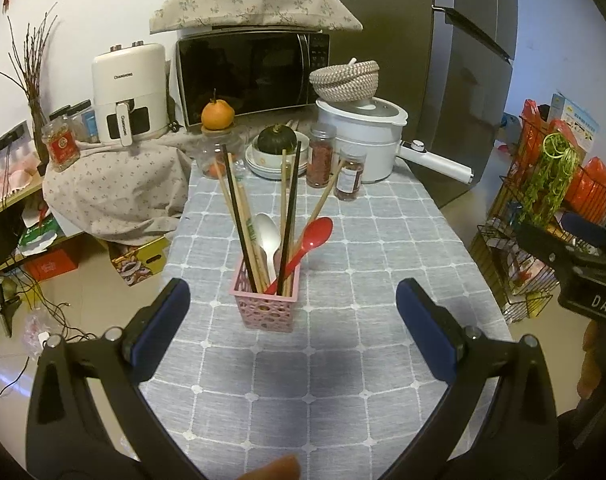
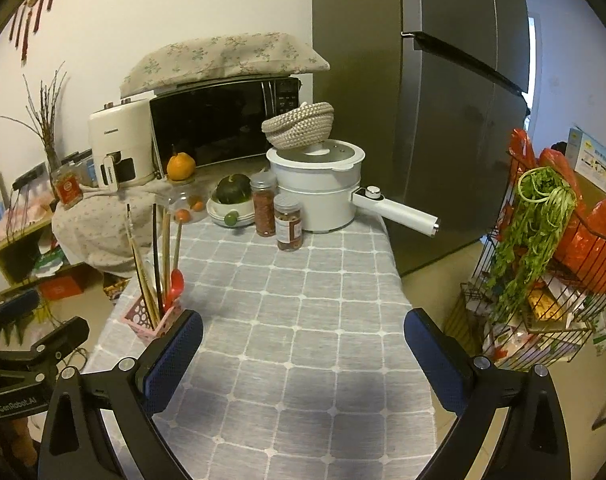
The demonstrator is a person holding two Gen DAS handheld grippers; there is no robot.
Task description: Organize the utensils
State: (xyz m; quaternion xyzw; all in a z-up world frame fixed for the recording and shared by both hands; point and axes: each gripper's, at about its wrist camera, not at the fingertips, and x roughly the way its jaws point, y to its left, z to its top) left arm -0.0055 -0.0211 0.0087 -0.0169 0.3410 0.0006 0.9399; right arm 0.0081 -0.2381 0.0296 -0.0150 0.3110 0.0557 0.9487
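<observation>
Hovering nearest, the left gripper (image 1: 293,320) stands spread wide and empty just before the pink holder (image 1: 267,305). Beside it the right gripper (image 2: 303,344) is spread wide too, nothing between its pads. Inside the holder stand chopsticks (image 1: 239,208), a metal spoon (image 1: 267,236) and a red spoon (image 1: 307,240). Well behind the holder stand two spice jars (image 1: 321,156).

Utensils (image 1: 281,224) upright in pink basket (image 1: 267,309)
</observation>
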